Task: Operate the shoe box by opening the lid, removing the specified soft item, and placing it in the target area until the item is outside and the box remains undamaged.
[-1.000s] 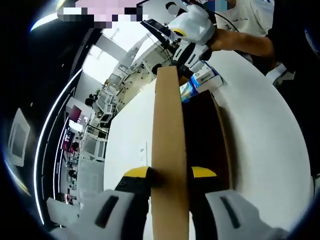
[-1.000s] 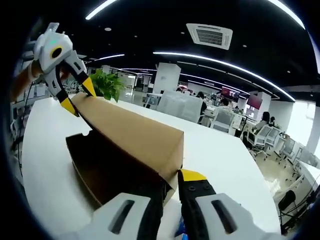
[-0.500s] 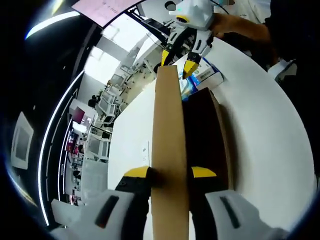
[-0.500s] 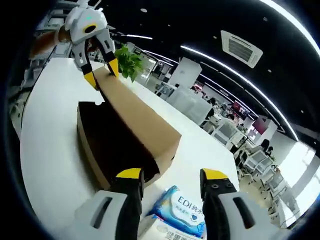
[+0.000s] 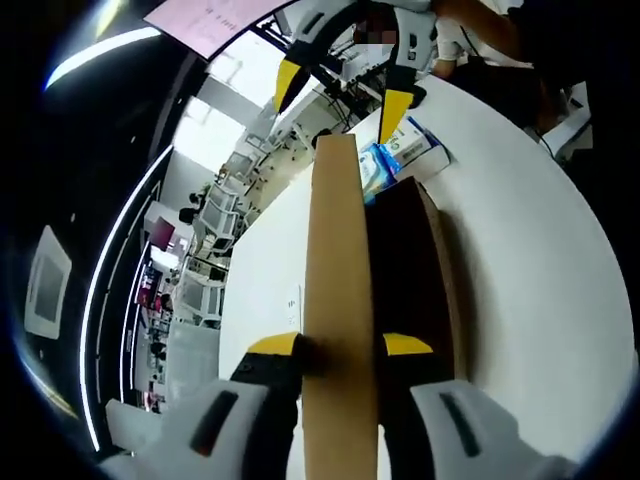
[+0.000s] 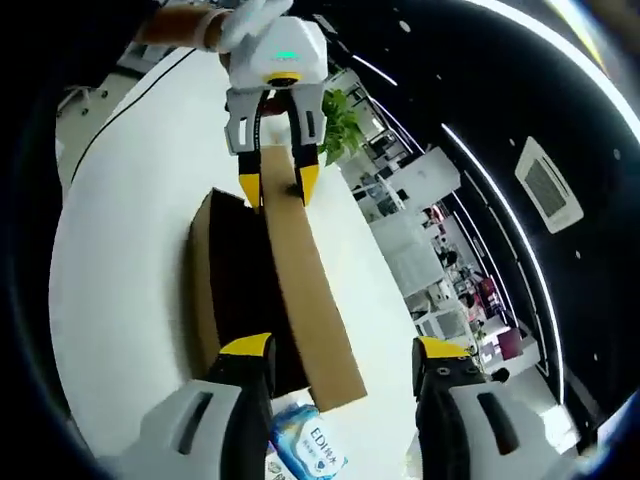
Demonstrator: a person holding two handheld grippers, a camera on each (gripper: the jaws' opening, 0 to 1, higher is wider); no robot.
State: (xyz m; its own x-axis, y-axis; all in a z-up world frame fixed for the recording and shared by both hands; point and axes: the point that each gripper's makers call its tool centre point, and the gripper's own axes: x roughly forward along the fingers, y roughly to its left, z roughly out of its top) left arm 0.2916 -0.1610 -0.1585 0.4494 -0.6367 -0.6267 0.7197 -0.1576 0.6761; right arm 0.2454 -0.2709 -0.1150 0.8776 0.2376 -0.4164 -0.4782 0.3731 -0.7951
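My left gripper (image 5: 340, 347) is clamped on the raised lid (image 5: 338, 290) of the shoe box (image 5: 418, 270), its yellow-tipped jaws pressing on either side of the brown cardboard panel, which stands up on edge and runs away from me. In the right gripper view I see the same grip from the far end, the left gripper (image 6: 278, 188) pinching the lid (image 6: 308, 290) at its top edge. The box (image 6: 215, 290) sits on a white table (image 5: 540, 300) with its dark inside open beside the upright lid. My right gripper (image 6: 340, 350) is released, its jaws spread wide and holding nothing, hanging above the near end of the box; in the left gripper view it (image 5: 340, 88) shows beyond the far end of the lid, jaws apart. A blue and white pack of wipes (image 5: 395, 160) lies on the table just beside the far end of the box, outside it; in the right gripper view the pack (image 6: 305, 450) sits low between my open jaws, touching or nearly touching the box corner. A green plant (image 6: 340, 125) stands behind the left gripper.
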